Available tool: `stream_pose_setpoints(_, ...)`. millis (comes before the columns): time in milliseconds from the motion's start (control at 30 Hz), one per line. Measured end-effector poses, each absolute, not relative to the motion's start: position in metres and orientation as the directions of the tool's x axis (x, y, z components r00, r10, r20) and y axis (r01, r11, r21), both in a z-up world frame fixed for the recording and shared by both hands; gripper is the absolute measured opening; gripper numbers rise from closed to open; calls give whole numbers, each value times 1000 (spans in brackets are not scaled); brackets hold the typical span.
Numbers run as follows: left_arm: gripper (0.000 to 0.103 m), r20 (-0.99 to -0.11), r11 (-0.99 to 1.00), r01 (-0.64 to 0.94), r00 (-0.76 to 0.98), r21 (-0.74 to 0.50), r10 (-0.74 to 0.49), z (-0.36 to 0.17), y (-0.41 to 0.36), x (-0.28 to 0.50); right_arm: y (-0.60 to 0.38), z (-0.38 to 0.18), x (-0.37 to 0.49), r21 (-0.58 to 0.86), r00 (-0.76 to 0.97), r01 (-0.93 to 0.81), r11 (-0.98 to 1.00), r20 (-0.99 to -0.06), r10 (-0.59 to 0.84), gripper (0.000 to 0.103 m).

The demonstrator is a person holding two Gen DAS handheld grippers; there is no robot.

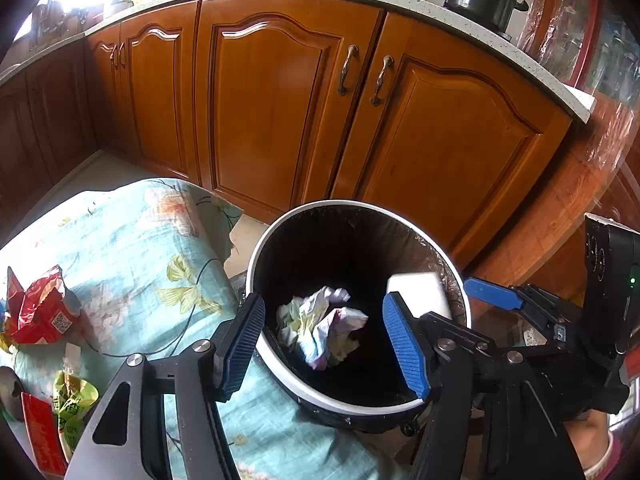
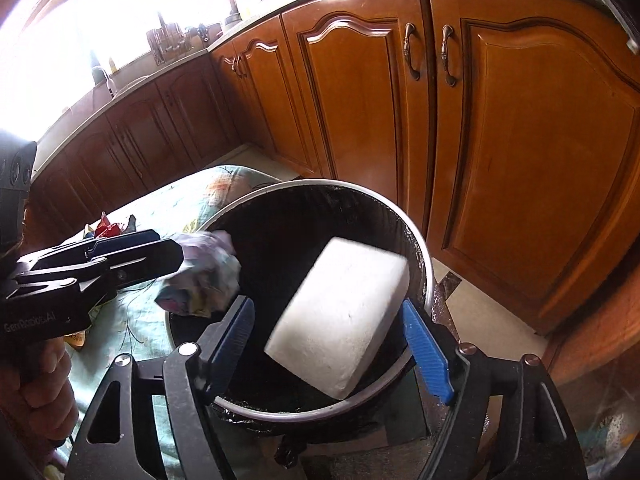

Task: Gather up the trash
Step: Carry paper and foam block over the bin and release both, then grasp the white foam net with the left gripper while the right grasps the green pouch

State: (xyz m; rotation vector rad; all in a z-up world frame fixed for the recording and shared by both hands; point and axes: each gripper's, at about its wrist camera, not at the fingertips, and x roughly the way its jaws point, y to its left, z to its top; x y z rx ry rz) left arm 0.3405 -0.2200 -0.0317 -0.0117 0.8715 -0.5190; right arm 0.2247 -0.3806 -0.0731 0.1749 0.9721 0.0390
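From the left wrist, the left gripper [image 1: 324,340] stood wide apart over the black-lined trash bin [image 1: 280,376], the crumpled paper [image 1: 320,328] loose between its fingers (blurred). A red wrapper [image 1: 38,308] lay far left on the floral cloth [image 1: 132,248].

From the right wrist, the right gripper [image 2: 332,344] gaped wide, the white foam block [image 2: 340,316] tilted between its fingers over the bin [image 2: 427,276].

Glossy wooden cabinets [image 1: 280,100] seen at 12 o'clock; crumpled paper [image 1: 324,328] in black-lined bin [image 1: 260,256]; matt, rough white foam block [image 2: 344,320]; printed cloth [image 1: 132,248] over surface.
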Motion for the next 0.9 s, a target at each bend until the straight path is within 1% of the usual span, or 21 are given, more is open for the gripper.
stream_pose_setpoints(67,68,-725,875,430,527,-223,-444,-33,-218,340,-382,-73,222,167,567,53,985,-817,108,83)
stream_pose_setpoints(233,68,-717,880,412,537,-238,-445,-34,-201,328,-385,-67,210,197,586,77,977,-802,115,84)
stream_pose_setpoints(333,68,-709,885,386,546,-258,-445,-35,-184,315,-382,-63,200,218,605,89,972,-787,121,87)
stream_pose_setpoints(567,68,-705,900,323,563,-293,-432,-38,-139,277,-358,-56,172,333,650,90,939,-733,197,95)
stream_pose_setpoints(733,68,-700,913,281,587,-295,-406,-35,-105,245,-333,-55,159,390,663,71,918,-706,249,96)
stream_pose_setpoints(900,68,-699,926,240,608,-291,-377,-31,-68,213,-303,-57,152,427,644,37,904,-702,305,96)
